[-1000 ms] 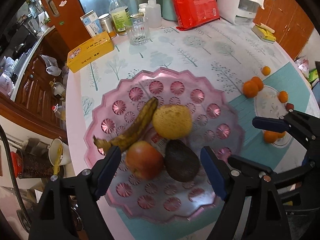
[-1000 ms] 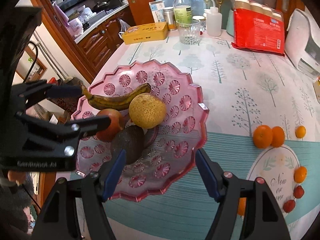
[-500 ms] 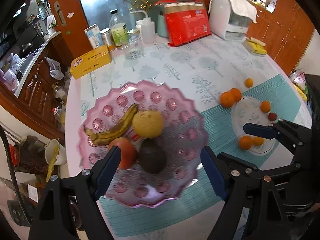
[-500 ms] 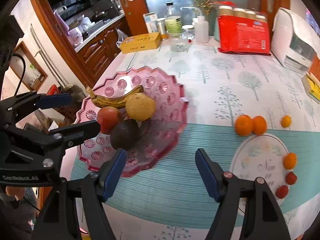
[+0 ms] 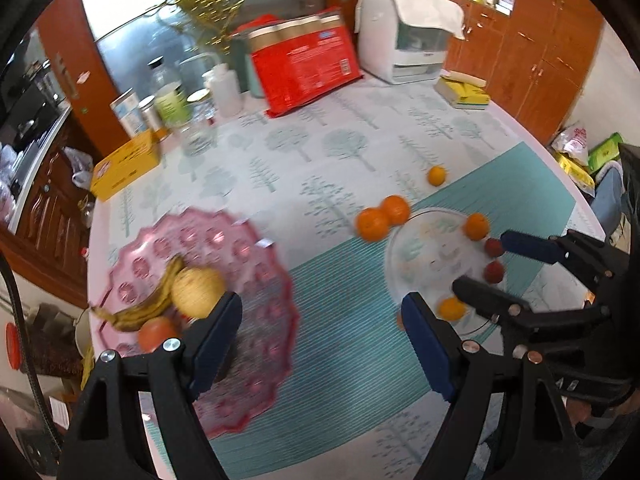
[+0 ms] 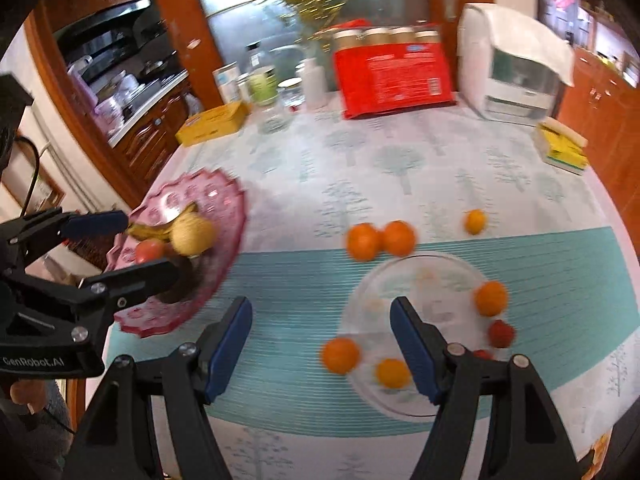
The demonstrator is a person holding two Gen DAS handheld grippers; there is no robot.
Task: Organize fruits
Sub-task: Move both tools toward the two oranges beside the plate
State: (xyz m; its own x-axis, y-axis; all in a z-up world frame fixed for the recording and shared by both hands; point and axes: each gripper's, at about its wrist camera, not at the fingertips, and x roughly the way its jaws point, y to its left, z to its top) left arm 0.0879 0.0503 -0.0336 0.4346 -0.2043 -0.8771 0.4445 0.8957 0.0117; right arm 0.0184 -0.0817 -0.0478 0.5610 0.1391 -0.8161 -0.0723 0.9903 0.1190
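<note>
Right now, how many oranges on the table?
6 oranges: two touching behind the plate, a small one farther back right, one at its right rim, one at its left rim, one inside near edge. More may be hidden.

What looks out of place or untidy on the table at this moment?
The small fruits lie loose on the tablecloth instead of in a dish: two oranges touch each other above the clear plate, one small orange sits alone further back, and others ring the plate's rim. Nothing appears spilled or broken.
</note>
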